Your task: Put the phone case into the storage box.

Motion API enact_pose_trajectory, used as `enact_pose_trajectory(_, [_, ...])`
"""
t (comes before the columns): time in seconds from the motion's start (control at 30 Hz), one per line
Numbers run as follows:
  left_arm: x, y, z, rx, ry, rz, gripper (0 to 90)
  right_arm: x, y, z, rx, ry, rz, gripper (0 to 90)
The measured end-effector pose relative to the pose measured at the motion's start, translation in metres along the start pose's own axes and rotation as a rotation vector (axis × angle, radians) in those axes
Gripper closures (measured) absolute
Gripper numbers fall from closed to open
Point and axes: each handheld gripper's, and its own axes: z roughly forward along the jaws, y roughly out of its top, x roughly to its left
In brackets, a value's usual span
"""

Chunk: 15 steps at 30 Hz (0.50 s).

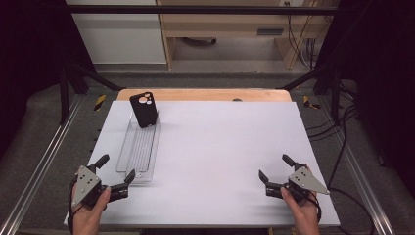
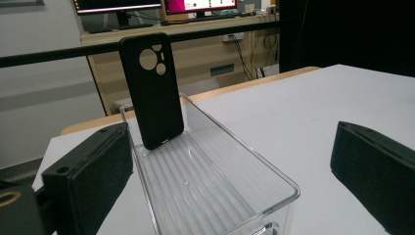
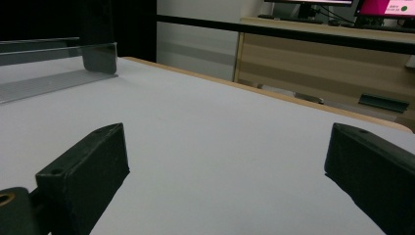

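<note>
Black phone case (image 1: pixel 144 109) stands tilted at far end of clear tray (image 1: pixel 128 147), leaning on its end wall, left side of white table (image 1: pixel 220 156). Left gripper (image 1: pixel 116 167) at tray's near end, jaws wide, holding nothing. Right gripper (image 1: pixel 275 169) near right edge, well apart, jaws wide, empty

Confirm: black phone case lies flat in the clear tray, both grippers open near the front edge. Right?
Not quite. The black phone case stands upright, leaning at the clear tray's far end, as the left gripper view shows. Left gripper and right gripper are open.
</note>
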Motion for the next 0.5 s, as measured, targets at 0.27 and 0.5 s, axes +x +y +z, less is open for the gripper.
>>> enact_pose_trajectory(0.27, [0.0021,-0.0054,-0.0007,0.002,-0.001,0.002,1.7,-0.0021,0.0003,-0.0016,-0.006,-0.004,-0.009,2.8])
enact_pose_trajectory(0.5, [0.0031,-0.0090,-0.0013,0.003,-0.005,0.010,1.7,-0.0042,0.0003,-0.0037,-0.008,-0.004,-0.012,2.8])
